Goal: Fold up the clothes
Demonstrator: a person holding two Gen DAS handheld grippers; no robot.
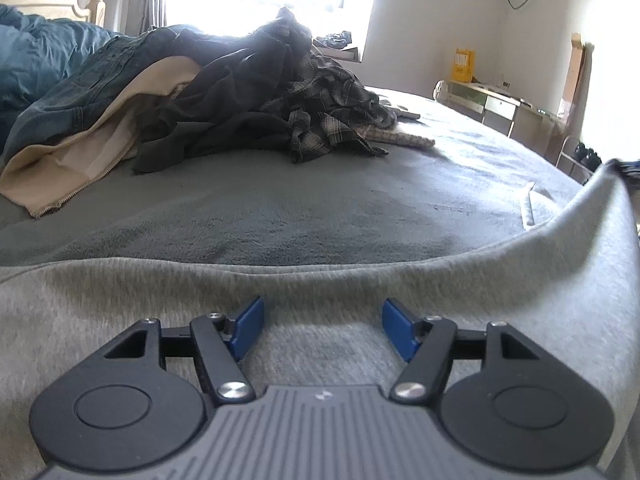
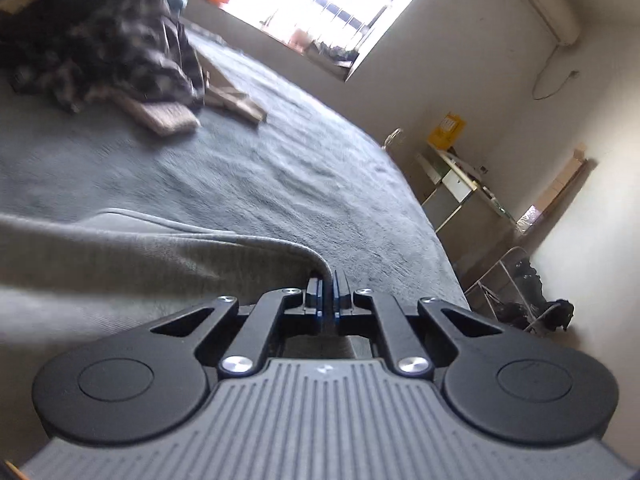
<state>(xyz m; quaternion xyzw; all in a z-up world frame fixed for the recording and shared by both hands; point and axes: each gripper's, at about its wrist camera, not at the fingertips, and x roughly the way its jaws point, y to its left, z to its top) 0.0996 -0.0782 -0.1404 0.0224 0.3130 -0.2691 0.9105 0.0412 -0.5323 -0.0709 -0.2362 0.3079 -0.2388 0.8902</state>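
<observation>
On bed [image 1: 320, 208]: left tongs [image 1: 323, 326] spread empty over grey sweatshirt [image 1: 160, 292]; right tongs [image 2: 328, 294] pinching its edge.

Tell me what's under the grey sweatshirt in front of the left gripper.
The grey sweatshirt lies on the grey-green blanket, which shows beyond its edge. Anything directly beneath the fabric is covered and cannot be seen.

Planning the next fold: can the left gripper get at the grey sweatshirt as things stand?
Probably yes. The left gripper is open right over the grey sweatshirt, nothing between them. The right gripper is shut on its edge.
</observation>
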